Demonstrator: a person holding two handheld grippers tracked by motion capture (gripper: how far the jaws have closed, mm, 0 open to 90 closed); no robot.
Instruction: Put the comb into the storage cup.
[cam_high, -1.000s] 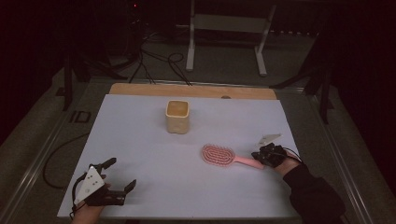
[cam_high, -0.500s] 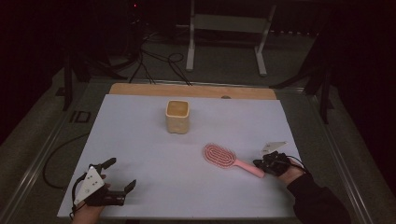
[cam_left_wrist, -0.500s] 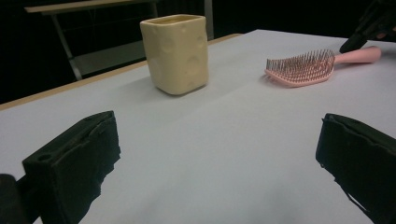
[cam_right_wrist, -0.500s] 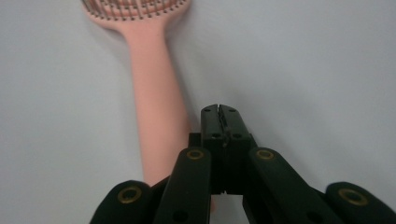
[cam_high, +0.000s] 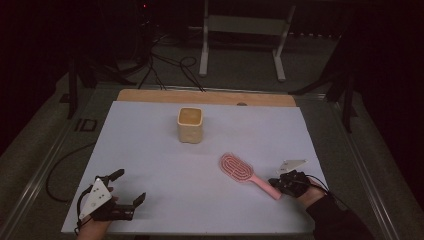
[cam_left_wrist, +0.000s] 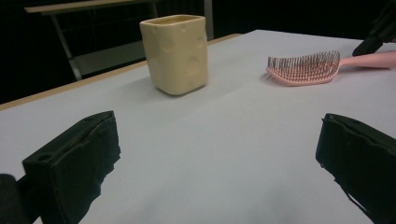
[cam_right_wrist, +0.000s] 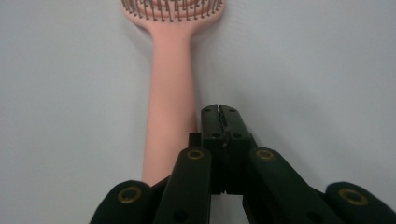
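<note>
A pink hairbrush (cam_high: 236, 167) lies bristles up on the white sheet (cam_high: 150, 145), its handle pointing at the near right corner. My right gripper (cam_high: 274, 183) is shut with nothing between its jaws; the tips rest right beside the handle's end. In the right gripper view the closed tips (cam_right_wrist: 219, 110) touch the right side of the hairbrush handle (cam_right_wrist: 170, 93). My left gripper (cam_high: 129, 186) stands open and empty near the front left edge. A cream cup (cam_high: 190, 125) stands upright toward the back middle. The left gripper view has the cup (cam_left_wrist: 176, 51) ahead and the hairbrush (cam_left_wrist: 303, 67) to its right.
A wooden strip (cam_high: 205, 97) borders the sheet's far edge. Beyond the table stand a metal frame (cam_high: 242, 30) and cables on the dark floor. The right gripper (cam_left_wrist: 379, 28) shows at the far right of the left gripper view.
The right gripper has slid toward the near edge, and the brush handle has swung with it, while the brush head stayed about where it was. The left gripper has not moved.
</note>
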